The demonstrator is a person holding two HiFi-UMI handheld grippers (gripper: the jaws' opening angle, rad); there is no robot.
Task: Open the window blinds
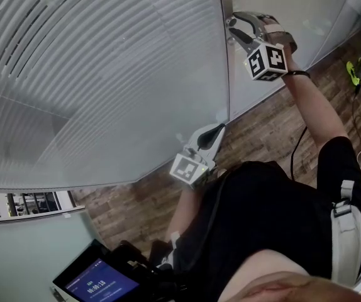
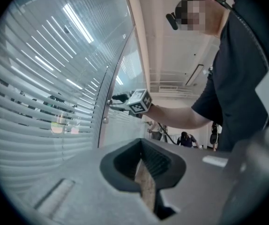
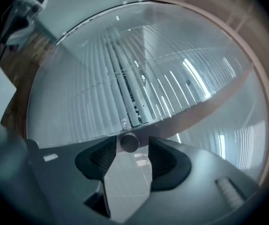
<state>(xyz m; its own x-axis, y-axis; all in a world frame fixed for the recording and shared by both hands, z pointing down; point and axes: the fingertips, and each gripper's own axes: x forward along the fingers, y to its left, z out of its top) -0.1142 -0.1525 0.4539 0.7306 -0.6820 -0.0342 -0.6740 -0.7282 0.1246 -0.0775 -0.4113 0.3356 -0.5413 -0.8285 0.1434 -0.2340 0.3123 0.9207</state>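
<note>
White slatted window blinds (image 1: 105, 74) hang behind the big glass wall. The right gripper (image 1: 232, 30) is up at the frame. Its fingers are wide apart around a small round grey metal knob (image 3: 129, 142), not squeezing it. The left gripper (image 1: 218, 131) is lower down near the glass, with its fingers closed together on nothing.

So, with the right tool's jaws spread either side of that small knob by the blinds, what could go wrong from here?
The right tool is open, its pads clear of the knob, which sits right at the tips. Closing there could slip off the round knob, or turn without moving the blinds. Pushing further in might knock the tips against the frame.
</note>
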